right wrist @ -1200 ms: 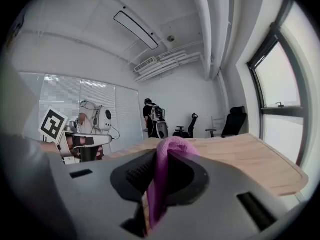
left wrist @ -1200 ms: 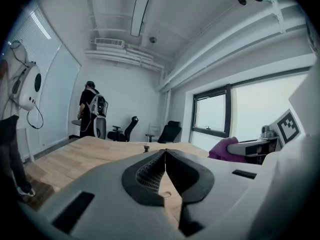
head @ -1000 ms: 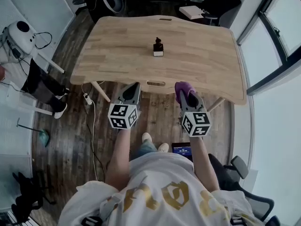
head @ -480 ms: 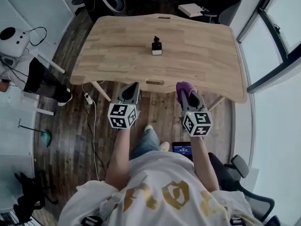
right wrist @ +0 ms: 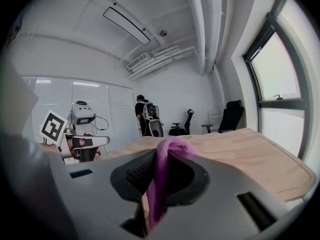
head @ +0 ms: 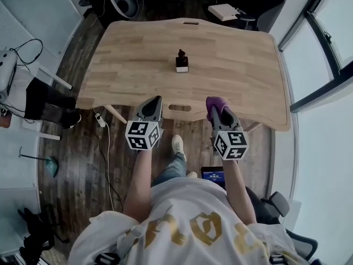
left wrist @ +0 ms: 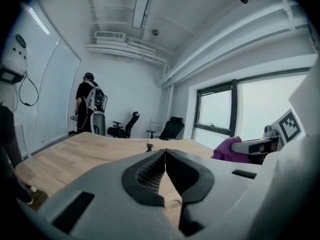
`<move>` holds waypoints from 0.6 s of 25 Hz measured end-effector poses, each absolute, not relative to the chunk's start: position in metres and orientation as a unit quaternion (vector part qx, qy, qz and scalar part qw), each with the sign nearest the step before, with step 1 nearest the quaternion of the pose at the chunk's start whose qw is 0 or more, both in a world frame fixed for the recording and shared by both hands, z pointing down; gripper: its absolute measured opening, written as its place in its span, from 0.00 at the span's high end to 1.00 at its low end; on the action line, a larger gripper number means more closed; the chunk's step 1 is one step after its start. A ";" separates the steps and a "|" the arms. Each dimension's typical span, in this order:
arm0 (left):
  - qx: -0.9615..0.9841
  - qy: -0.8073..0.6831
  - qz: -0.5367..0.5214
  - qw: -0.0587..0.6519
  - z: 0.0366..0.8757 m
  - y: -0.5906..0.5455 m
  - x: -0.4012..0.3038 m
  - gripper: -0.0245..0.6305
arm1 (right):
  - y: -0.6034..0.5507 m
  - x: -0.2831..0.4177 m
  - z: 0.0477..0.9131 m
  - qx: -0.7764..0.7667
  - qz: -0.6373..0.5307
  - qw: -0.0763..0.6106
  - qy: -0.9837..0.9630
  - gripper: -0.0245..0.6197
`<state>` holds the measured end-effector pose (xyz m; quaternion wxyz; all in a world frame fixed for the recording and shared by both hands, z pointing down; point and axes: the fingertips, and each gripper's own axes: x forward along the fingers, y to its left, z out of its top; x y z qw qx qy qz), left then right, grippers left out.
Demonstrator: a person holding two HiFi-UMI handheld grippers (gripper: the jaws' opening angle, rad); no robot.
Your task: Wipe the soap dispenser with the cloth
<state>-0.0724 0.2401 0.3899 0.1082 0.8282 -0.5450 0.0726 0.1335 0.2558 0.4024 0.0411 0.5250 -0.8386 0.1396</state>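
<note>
The soap dispenser (head: 181, 61), small and dark with a white base, stands upright near the middle of the wooden table (head: 132, 54); it shows as a tiny dark shape (left wrist: 149, 147) in the left gripper view. My left gripper (head: 158, 100) is shut and empty at the table's near edge, its jaws meeting tip to tip (left wrist: 165, 153). My right gripper (head: 215, 105) is shut on the purple cloth (head: 216, 102), which bulges out between its jaws (right wrist: 167, 151). Both grippers are well short of the dispenser.
Office chairs (head: 259, 4) stand behind the table's far edge. A person (left wrist: 89, 104) stands at the far end of the room. A white robot head (right wrist: 82, 113) with cables is off to the left. A window wall (head: 325, 43) runs along the right.
Both grippers have moved forward toward the table's near edge, and the table sits closer in the head view. The person on the left has shifted away.
</note>
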 end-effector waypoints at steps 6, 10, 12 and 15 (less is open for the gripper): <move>0.833 -0.535 0.072 0.119 0.396 0.157 -0.073 0.95 | 0.180 0.133 0.408 0.533 0.147 0.052 -0.832 0.89; 0.838 -0.527 0.073 0.122 0.398 0.104 -0.080 0.95 | 0.131 0.126 0.410 0.539 0.153 0.057 -0.826 0.89; 0.839 -0.525 0.074 0.124 0.400 0.080 -0.086 0.95 | 0.107 0.120 0.412 0.540 0.154 0.059 -0.825 0.89; 0.839 -0.523 0.069 0.130 0.404 0.044 -0.096 0.95 | 0.072 0.108 0.414 0.540 0.154 0.062 -0.825 0.89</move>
